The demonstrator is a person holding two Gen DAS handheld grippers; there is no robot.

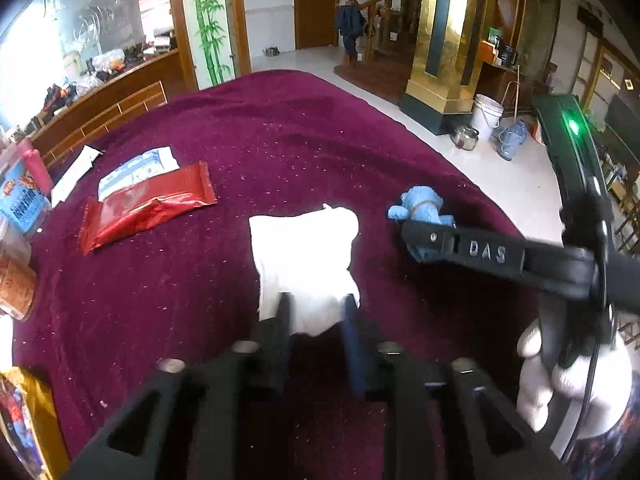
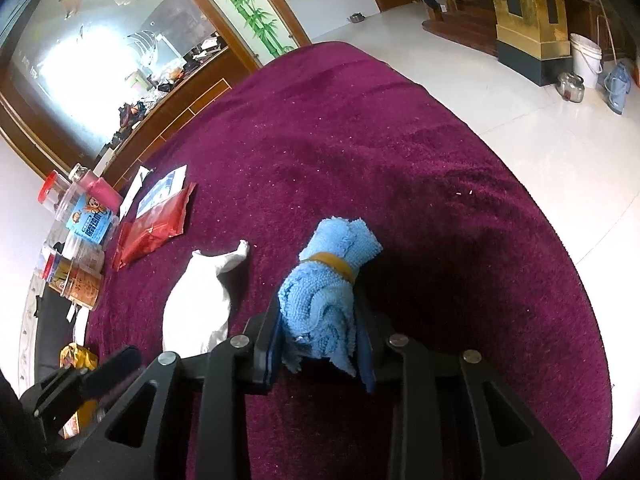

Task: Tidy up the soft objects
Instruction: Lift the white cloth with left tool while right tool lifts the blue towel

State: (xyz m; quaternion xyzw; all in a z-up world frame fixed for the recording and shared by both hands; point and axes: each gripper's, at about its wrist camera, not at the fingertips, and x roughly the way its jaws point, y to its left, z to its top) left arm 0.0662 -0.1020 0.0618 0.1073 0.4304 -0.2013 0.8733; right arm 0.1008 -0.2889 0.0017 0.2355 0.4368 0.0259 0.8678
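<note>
your left gripper (image 1: pixel 316 312), jaws spread, sits over the white cloth (image 1: pixel 304 248); right gripper (image 2: pixel 320 344) pinches the blue towel roll (image 2: pixel 324 300) lengthwise.

The blue towel roll (image 1: pixel 420 206) is half hidden by the right tool (image 1: pixel 416 236) (left wrist view).

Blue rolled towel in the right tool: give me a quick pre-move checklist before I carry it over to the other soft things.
1. Right tool shut on the blue rolled towel: ok.
2. Yellow band holding the roll together: ok.
3. Left tool open, white cloth lying loose on the maroon cloth-covered table: ok.
4. Left tool out of the right tool's path: cannot tell.
5. Red packet lies apart from the white cloth: ok.
</note>
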